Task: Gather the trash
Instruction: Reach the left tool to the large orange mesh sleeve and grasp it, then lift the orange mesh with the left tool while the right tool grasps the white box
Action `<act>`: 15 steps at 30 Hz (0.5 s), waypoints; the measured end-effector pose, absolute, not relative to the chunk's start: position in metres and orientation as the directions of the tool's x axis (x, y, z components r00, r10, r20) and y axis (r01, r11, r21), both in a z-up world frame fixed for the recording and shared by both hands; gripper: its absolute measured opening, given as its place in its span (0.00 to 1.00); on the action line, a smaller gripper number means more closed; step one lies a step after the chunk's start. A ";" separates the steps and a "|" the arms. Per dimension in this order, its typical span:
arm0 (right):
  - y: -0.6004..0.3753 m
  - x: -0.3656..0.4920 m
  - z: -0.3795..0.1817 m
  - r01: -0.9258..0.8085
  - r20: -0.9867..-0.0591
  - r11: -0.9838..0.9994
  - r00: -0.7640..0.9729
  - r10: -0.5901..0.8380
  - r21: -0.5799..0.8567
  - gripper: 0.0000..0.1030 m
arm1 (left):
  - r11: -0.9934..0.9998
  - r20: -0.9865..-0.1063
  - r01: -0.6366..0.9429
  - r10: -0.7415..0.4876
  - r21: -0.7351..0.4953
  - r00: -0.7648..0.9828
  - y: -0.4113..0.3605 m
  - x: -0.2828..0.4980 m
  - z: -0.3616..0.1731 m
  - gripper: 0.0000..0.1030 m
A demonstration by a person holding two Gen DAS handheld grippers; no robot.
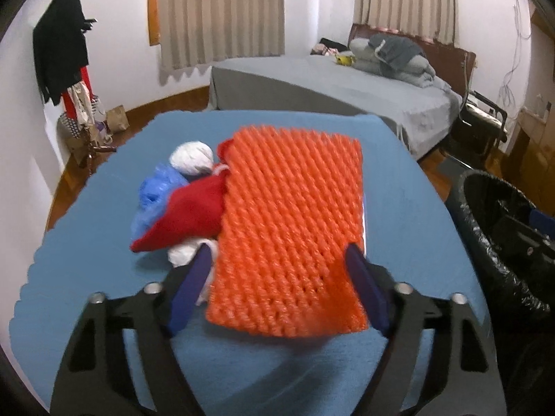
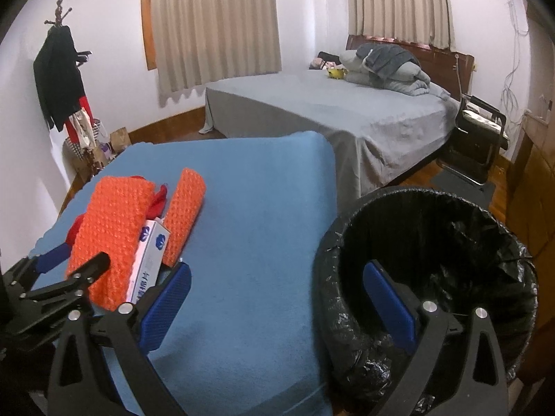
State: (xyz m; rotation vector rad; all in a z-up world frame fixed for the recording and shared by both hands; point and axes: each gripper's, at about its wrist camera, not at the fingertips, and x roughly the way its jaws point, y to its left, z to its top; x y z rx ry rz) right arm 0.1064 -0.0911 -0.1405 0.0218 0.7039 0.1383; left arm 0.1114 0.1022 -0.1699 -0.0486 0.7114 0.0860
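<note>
A bedroom with white walls, a wooden floor and two windows hung with beige curtains (image 2: 215, 27). Along the far wall stands a bed (image 2: 347, 118) under a grey sheet, with folded grey bedding (image 2: 388, 66) piled at its wooden headboard. A black chair (image 2: 478, 138) sits just right of the bed. At far left, a coat stand (image 1: 62, 52) holds dark and red clothes, with bags on the floor by its foot.

In the foreground a worktop (image 2: 249, 208) covered in blue cloth fills most of both views. Close beside its right edge stands a round bin lined with a black bag (image 2: 433, 260), its mouth open.

The trash lies in a heap on the left part of the worktop. Largest is an orange foam net sheet (image 1: 291, 225), lying on top of a white box printed with blue (image 2: 149, 256). A second orange net piece (image 2: 184, 215) lies just right of the box. To the left of the sheet are a red cloth pouch (image 1: 187, 215), a crumpled blue plastic bag (image 1: 156, 187) and white paper wads (image 1: 192, 154).

The left gripper (image 1: 277, 260) has its blue pads either side of the near end of the orange sheet, right pad touching its edge; whether the pads squeeze it cannot be told. The right gripper (image 2: 277, 298) is spread wide and empty, spanning the gap between the worktop's edge and the bin's rim.
</note>
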 end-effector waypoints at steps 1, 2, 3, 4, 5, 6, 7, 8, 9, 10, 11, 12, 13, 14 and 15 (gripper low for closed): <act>-0.091 0.106 -0.140 -0.120 -0.645 0.991 0.752 0.133 0.065 0.94 | 0.996 -0.657 -0.093 0.062 -0.013 0.752 0.102 0.112 -0.172 0.57; -0.088 0.108 -0.140 -0.120 -0.645 0.991 0.753 0.131 0.061 0.94 | 0.996 -0.657 -0.089 0.058 -0.014 0.752 0.102 0.111 -0.173 0.51; -0.087 0.107 -0.140 -0.122 -0.646 0.991 0.752 0.131 0.059 0.94 | 0.996 -0.649 -0.086 0.056 -0.015 0.759 0.101 0.109 -0.174 0.45; -0.087 0.108 -0.140 -0.122 -0.647 0.991 0.752 0.131 0.058 0.94 | 0.996 -0.644 -0.087 0.060 -0.010 0.762 0.101 0.108 -0.174 0.42; -0.090 0.111 -0.140 -0.124 -0.647 0.991 0.751 0.131 0.057 0.94 | 0.996 -0.643 -0.087 0.062 -0.008 0.763 0.102 0.108 -0.171 0.35; -0.089 0.111 -0.139 -0.125 -0.648 0.991 0.750 0.132 0.057 0.94 | 0.996 -0.639 -0.085 0.062 -0.005 0.766 0.102 0.107 -0.171 0.21; -0.090 0.113 -0.139 -0.126 -0.647 0.990 0.750 0.134 0.059 0.94 | 0.996 -0.641 -0.083 0.058 -0.010 0.765 0.103 0.108 -0.169 0.17; -0.090 0.115 -0.139 -0.127 -0.648 0.990 0.750 0.135 0.059 0.94 | 0.996 -0.643 -0.085 0.056 -0.014 0.764 0.107 0.109 -0.168 0.17; -0.090 0.115 -0.138 -0.129 -0.649 0.990 0.749 0.137 0.059 0.94 | 0.996 -0.643 -0.086 0.051 -0.023 0.764 0.108 0.109 -0.168 0.14; -0.088 0.115 -0.139 -0.131 -0.649 0.990 0.748 0.138 0.059 0.94 | 0.996 -0.643 -0.086 0.049 -0.026 0.764 0.109 0.109 -0.167 0.14; -0.087 0.114 -0.139 -0.133 -0.648 0.989 0.749 0.138 0.058 0.94 | 0.996 -0.640 -0.088 0.050 -0.029 0.766 0.110 0.108 -0.166 0.13; -0.086 0.114 -0.139 -0.135 -0.648 0.989 0.749 0.140 0.058 0.94 | 0.996 -0.638 -0.089 0.048 -0.032 0.768 0.111 0.107 -0.164 0.13; -0.086 0.114 -0.138 -0.137 -0.648 0.989 0.749 0.142 0.059 0.94 | 0.995 -0.631 -0.091 0.049 -0.034 0.775 0.112 0.106 -0.161 0.13; -0.086 0.114 -0.137 -0.139 -0.646 0.988 0.749 0.146 0.062 0.94 | 0.995 -0.622 -0.093 0.051 -0.035 0.781 0.113 0.104 -0.158 0.12; -0.085 0.115 -0.137 -0.141 -0.644 0.988 0.750 0.150 0.066 0.94 | 0.995 -0.612 -0.098 0.056 -0.036 0.789 0.114 0.101 -0.154 0.12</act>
